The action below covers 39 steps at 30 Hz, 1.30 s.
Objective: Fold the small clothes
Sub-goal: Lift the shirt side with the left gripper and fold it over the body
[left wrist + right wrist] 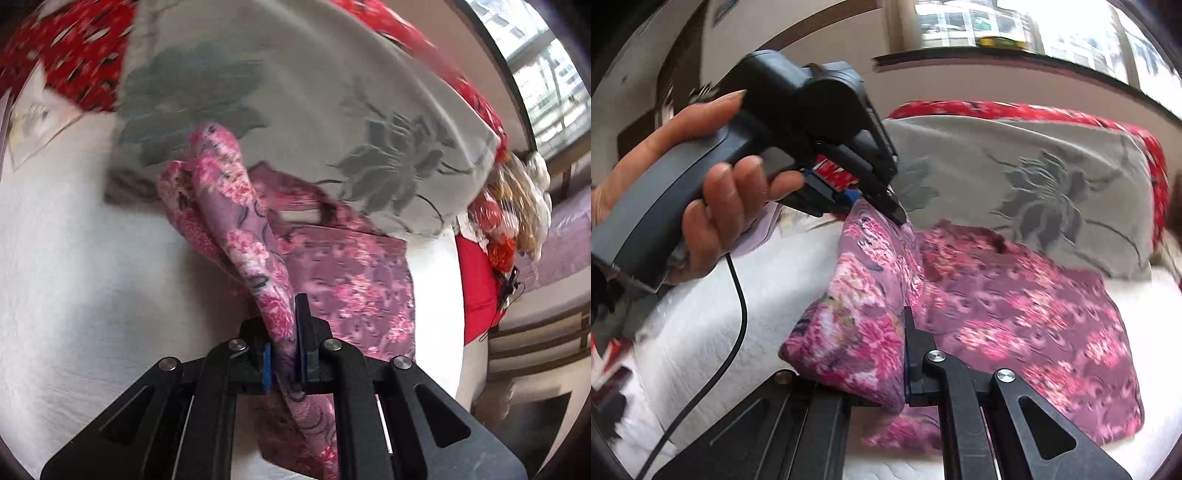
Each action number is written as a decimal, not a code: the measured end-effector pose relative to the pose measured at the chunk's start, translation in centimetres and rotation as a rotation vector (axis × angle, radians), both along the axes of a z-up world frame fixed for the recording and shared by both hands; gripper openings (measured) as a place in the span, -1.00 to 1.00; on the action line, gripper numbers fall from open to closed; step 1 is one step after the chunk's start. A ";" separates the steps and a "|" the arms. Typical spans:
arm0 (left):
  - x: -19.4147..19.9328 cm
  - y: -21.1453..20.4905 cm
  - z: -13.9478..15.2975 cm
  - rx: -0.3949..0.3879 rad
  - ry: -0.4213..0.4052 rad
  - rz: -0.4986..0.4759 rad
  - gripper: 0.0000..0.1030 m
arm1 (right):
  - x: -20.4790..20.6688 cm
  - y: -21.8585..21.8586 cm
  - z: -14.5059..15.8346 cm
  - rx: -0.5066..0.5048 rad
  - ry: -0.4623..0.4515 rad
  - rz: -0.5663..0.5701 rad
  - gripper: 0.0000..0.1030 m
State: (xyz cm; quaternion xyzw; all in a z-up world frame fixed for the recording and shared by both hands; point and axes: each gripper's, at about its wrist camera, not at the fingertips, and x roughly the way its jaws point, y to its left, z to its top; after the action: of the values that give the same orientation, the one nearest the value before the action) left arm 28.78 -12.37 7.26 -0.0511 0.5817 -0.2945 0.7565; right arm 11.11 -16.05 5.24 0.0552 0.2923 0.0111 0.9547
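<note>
Garment (1015, 314) lies on mattress (709, 325), before pillow (1015, 177).

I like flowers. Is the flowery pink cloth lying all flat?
No, both grippers pinch the pink cloth and lift one edge off the white bed.

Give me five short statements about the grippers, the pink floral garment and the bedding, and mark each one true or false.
1. The left gripper is shut on the pink floral garment. True.
2. The right gripper hangs open, holding nothing. False: it pinches a fold of the garment.
3. A grey flower-patterned pillow lies beyond the garment. True.
4. The garment lies on a bare wooden table. False: it lies on a white quilted surface.
5. The whole garment lies flat. False: one part is lifted between the grippers.
</note>
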 end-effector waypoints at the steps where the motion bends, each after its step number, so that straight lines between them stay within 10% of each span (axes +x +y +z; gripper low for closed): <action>1: -0.3 -0.7 0.3 0.001 -0.005 -0.007 -0.85 | -0.4 -0.9 0.1 0.025 0.000 -0.015 -0.90; 19: -5.1 -15.9 -0.8 0.069 -0.008 -0.154 -0.86 | -5.7 -14.4 -1.6 0.312 0.015 -0.242 -0.91; 39: -6.7 -23.4 -6.7 0.208 0.050 -0.251 -0.84 | -8.3 -21.2 -6.7 0.509 0.082 -0.392 -0.91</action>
State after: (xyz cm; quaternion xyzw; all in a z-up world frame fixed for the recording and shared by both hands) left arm 22.05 -35.72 0.54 0.0933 0.6296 -0.3237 0.7000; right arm 2.84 -37.25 -1.49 0.3478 0.3019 -0.1026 0.8817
